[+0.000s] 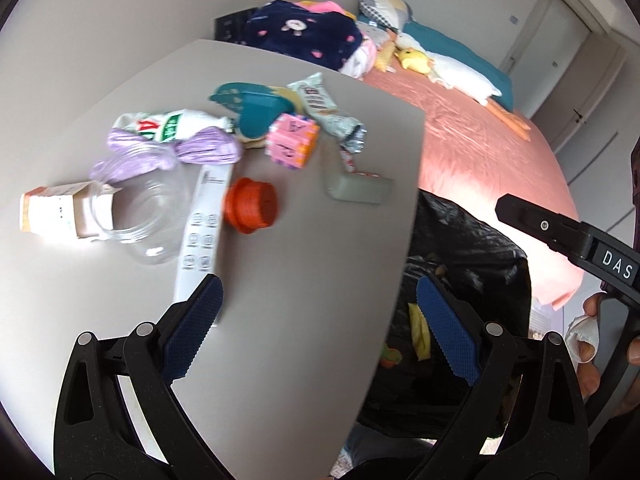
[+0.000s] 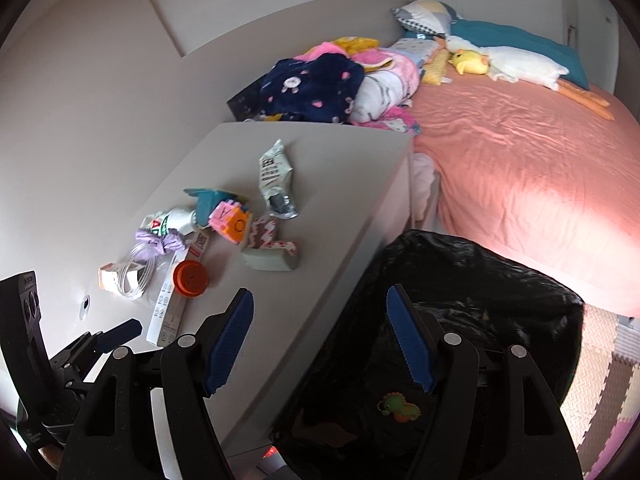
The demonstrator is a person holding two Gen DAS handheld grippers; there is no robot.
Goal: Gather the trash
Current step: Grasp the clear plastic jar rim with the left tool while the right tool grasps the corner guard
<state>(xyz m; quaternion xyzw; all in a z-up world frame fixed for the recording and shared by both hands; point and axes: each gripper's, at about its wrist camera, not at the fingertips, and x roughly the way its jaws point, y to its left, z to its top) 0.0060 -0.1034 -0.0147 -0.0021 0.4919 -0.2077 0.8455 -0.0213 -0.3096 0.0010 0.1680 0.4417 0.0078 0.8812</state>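
Note:
A grey table (image 1: 280,340) (image 2: 352,184) holds scattered trash: a snack wrapper (image 1: 328,112) (image 2: 276,180), a crushed white bottle (image 1: 168,126) (image 2: 168,220), a purple bag (image 1: 192,152) (image 2: 160,242), a clear plastic cup (image 1: 144,220) (image 2: 136,276), a long white box (image 1: 202,236) (image 2: 170,312), an orange cap (image 1: 252,204) (image 2: 191,278) and a pale green block (image 1: 358,190) (image 2: 270,260). A black trash bag (image 1: 460,248) (image 2: 460,300) stands beside the table. My left gripper (image 1: 316,328) is open and empty over the table's edge. My right gripper (image 2: 320,344) is open and empty above the bag's rim.
A pink toy cube (image 1: 292,140) (image 2: 234,220) and a teal object (image 1: 252,108) (image 2: 206,200) lie among the trash. A pink bed (image 1: 480,140) (image 2: 520,168) with clothes, pillows and plush toys lies behind. Foam floor mats (image 2: 596,392) are at right.

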